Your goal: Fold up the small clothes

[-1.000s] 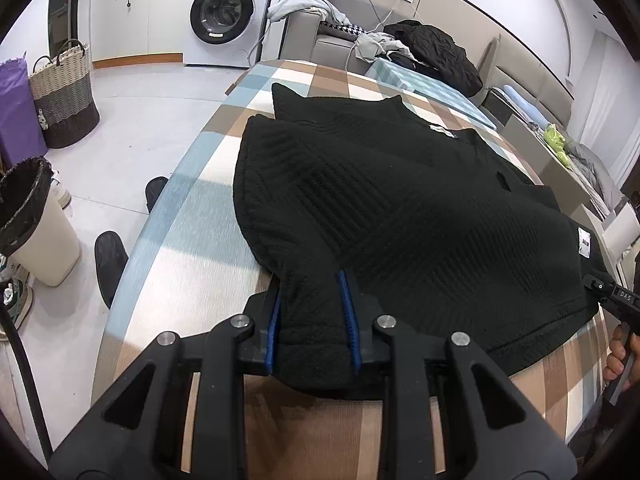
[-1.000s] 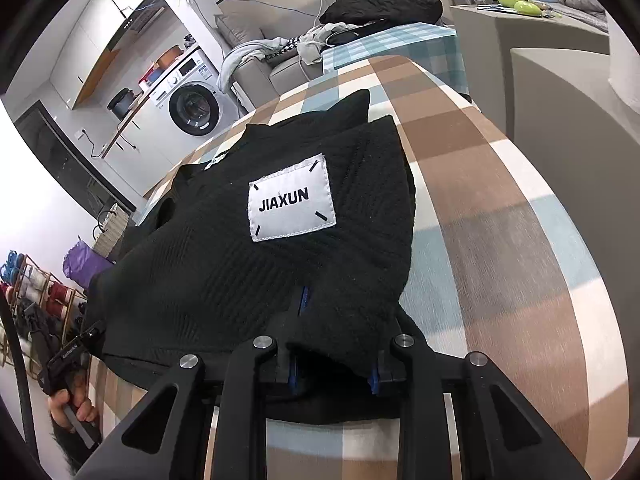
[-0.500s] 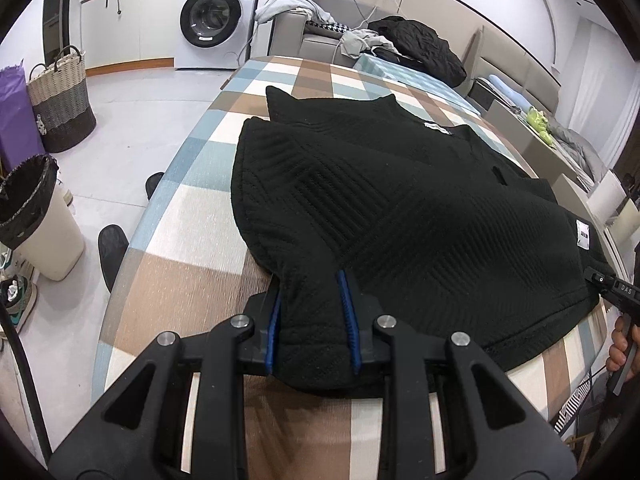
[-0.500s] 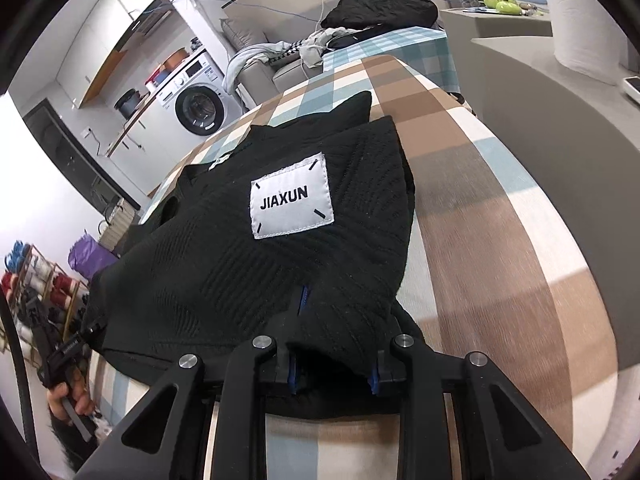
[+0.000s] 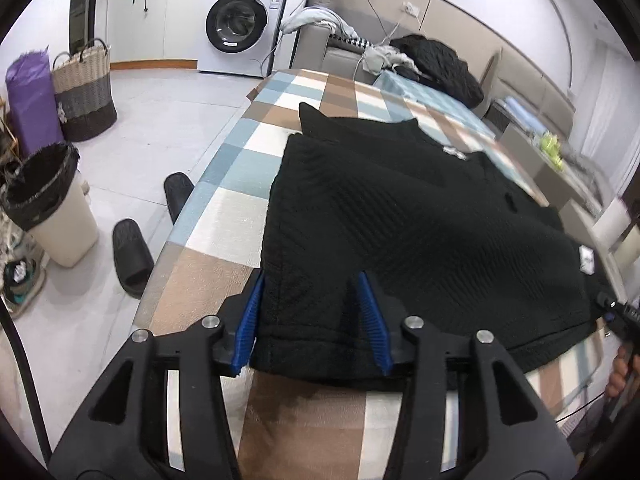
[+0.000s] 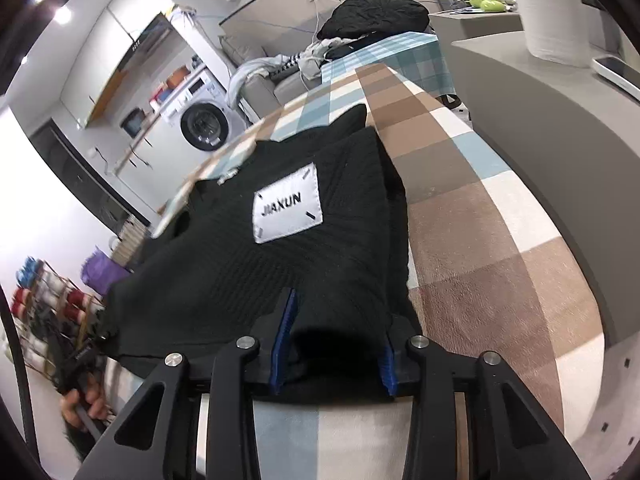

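Both grippers had let their fingers spread since the earlier frames, where each pair pinched a near corner of the black garment [image 5: 420, 216]; the fingers had just been opening. The left gripper [image 5: 312, 316] now stood with its blue fingers [image 5: 249, 316] parted and the garment's near left corner lying loose between them, apparently no longer squeezed. The right gripper [image 6: 332, 344] likewise had its fingers [image 6: 283, 336] apart, with the near right corner bunched between them. The checked bench [image 5: 224, 224] also appeared shifted under the cameras, suggesting that the cloth had been drawn toward the near edge before release.

Progress, as judged: the garment lay flat on the bench, doubled over itself, with a lower layer's pointed corners showing beyond the far edge of the top layer. At least one fold therefore seemed complete and was being set down. Further folds to make a compact bundle probably remained, as did other clothes heaped on the sofa [image 5: 344, 52] behind.

Writing: a white sewn patch [image 6: 287, 207] on the top layer read "JIAXUN", slightly blurred. A small white tag [image 5: 586, 259] near the garment's right edge in the left view was too small to read. Lettering on the washing machine [image 5: 240, 24] could not be made out.
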Motion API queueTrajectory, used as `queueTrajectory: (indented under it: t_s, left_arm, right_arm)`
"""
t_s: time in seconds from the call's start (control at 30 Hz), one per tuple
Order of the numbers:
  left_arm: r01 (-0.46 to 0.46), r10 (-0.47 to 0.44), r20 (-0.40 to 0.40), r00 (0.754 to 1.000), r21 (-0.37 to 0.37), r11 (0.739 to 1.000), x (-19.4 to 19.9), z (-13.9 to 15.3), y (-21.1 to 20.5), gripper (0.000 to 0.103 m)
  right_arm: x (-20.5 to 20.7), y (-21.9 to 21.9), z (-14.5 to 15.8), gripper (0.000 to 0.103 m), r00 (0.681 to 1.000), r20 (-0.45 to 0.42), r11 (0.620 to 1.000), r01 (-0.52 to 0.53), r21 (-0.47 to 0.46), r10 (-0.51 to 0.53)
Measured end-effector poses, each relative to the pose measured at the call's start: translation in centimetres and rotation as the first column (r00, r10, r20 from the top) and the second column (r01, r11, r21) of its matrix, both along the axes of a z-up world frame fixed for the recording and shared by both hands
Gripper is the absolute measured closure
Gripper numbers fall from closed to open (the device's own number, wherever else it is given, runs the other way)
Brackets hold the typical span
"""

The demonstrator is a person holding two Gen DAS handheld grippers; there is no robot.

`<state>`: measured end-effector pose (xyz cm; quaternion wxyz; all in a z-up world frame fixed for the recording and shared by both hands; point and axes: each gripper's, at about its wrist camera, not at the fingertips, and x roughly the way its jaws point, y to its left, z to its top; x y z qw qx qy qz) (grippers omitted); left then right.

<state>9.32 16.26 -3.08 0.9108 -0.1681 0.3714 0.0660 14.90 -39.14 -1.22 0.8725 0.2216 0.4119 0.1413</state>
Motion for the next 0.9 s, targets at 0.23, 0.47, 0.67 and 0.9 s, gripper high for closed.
queueTrajectory:
  t_s: [0.23,0.47,0.67,0.9]
  left_arm:
    - [0.018,-0.018,0.021,1.000,0.010,1.000,-1.6,0.5,-0.3,0.060]
    - [-0.009,0.010,0.055,0.998,-0.027,1.000,-1.6,0.7,0.1,0.094]
    - [-0.017,0.015,0.136,0.991,0.009,1.000,-1.5,2.9,-0.2,0.097]
    - [-0.043,0.042,0.205,0.978,0.003,0.999,1.7,6.5,1.3,0.097]
  right_arm:
    - [-1.0,0.3,1.4,0.065,0.997,0.072,0.999,-0.040,0.033,0.038]
    - [-0.5,-0.5,0.2,0.087,0.997,0.038,0.996,0.071,0.049,-0.073]
    - [-0.7,-0.8,1.8,0.095,0.989,0.109,0.993,0.091,0.070,-0.098]
    - [3.4,-1.4,4.8,0.096,0.980,0.144,0.983,0.117,0.138,-0.137]
